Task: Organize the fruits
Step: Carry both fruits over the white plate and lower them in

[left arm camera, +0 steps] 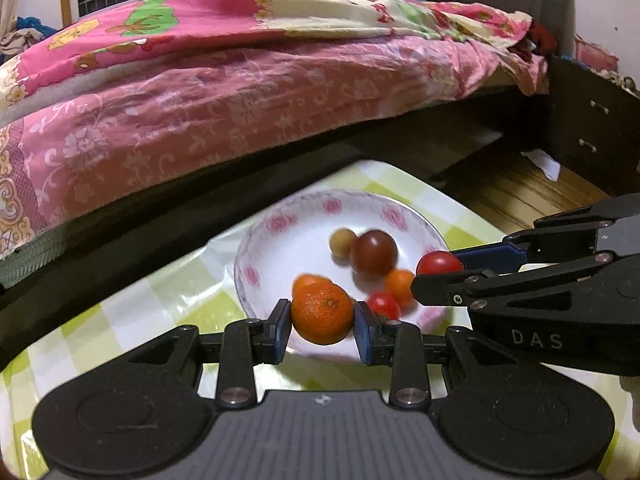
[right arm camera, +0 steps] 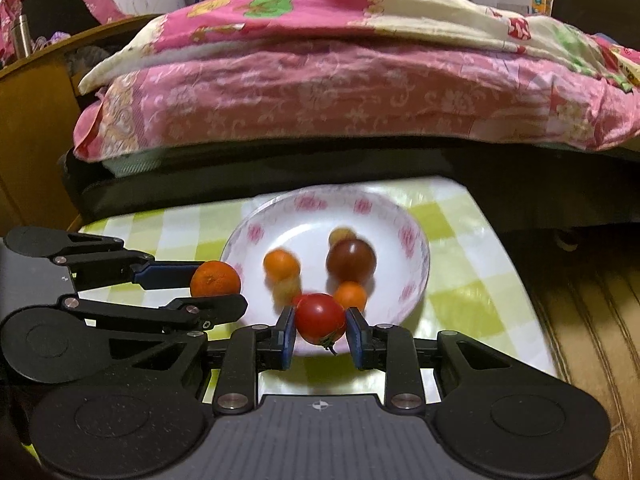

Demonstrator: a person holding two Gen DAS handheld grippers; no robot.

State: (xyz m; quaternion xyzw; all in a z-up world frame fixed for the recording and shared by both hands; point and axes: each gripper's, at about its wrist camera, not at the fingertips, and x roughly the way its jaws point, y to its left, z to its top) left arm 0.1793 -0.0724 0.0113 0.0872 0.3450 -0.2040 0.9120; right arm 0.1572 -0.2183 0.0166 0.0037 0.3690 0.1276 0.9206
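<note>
A white bowl with pink flowers (left arm camera: 256, 240) (right arm camera: 416, 240) stands on the green checked table. My left gripper (left arm camera: 322, 320) (right arm camera: 218, 290) is shut on an orange mandarin (left arm camera: 322, 312) (right arm camera: 215, 279) at the bowl's near-left rim. My right gripper (right arm camera: 321, 330) (left arm camera: 438, 270) is shut on a red tomato (right arm camera: 320, 318) (left arm camera: 439, 263) over the bowl's near rim. In the bowl lie a dark red tomato (left arm camera: 374, 251) (right arm camera: 351, 261), a small tan fruit (left arm camera: 342, 242), small orange fruits (right arm camera: 281, 266) (right arm camera: 350, 296) and a small red tomato (left arm camera: 383, 305).
The table (left arm camera: 120, 312) (right arm camera: 460, 296) has its far edge close behind the bowl. A bed with a pink cover (left arm camera: 200, 100) (right arm camera: 340, 92) stands just beyond. Wooden floor (left arm camera: 512, 188) (right arm camera: 580, 320) lies to the right.
</note>
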